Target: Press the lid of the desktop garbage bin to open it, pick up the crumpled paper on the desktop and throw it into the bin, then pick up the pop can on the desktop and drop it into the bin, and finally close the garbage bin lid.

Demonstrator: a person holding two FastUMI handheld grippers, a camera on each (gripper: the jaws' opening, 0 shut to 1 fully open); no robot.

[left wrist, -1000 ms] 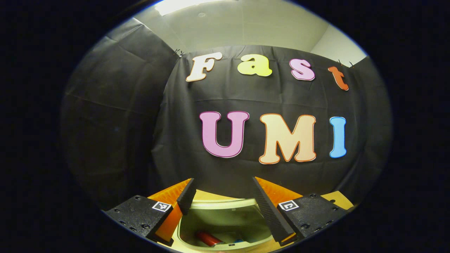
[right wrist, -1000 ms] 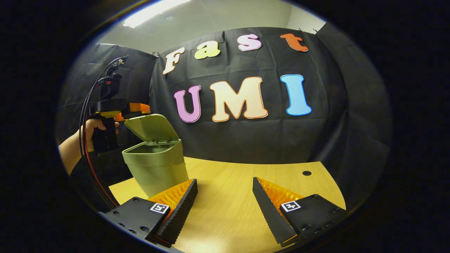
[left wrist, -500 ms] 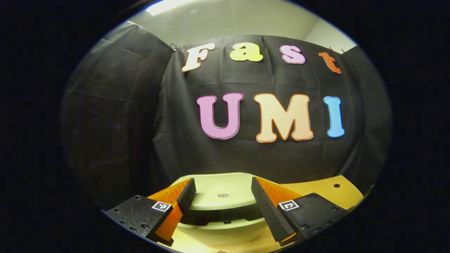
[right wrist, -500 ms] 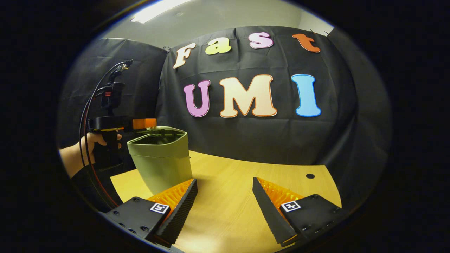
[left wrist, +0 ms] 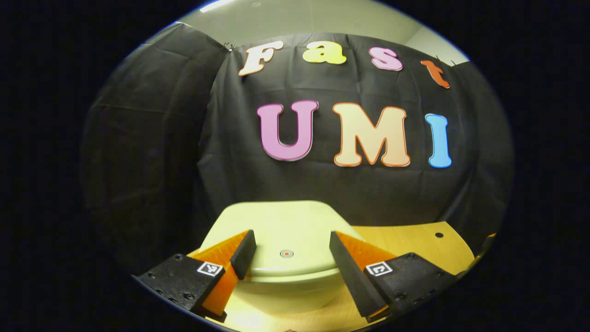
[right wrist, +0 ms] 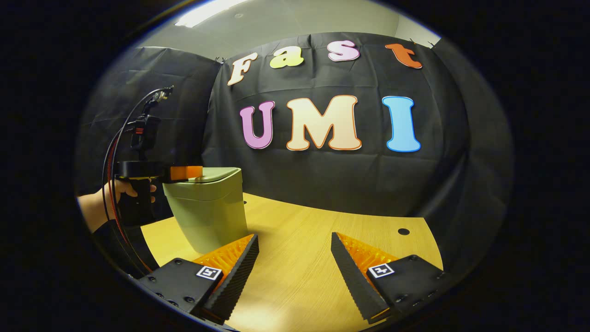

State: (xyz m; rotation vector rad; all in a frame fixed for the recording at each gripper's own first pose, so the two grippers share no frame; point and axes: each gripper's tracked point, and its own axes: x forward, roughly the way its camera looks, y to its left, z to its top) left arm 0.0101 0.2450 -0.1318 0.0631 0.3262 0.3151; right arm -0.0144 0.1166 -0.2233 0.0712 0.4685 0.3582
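The bin [right wrist: 207,210] stands near the table's [right wrist: 299,258] left edge, with its lid [left wrist: 281,230] down flat on the body. In the left gripper view the left gripper [left wrist: 290,251] is over the lid's near edge, fingers spread wide, with a small round red mark [left wrist: 286,253] on the lid between them; contact with the lid cannot be confirmed. In the right gripper view a hand [right wrist: 120,191] holds that gripper at the bin's left side. The right gripper [right wrist: 295,258] hovers open over bare tabletop, right of the bin and apart from it. Open table extends to the curved far edge, near a small hole [right wrist: 403,231]. No brand text is legible on the bin.
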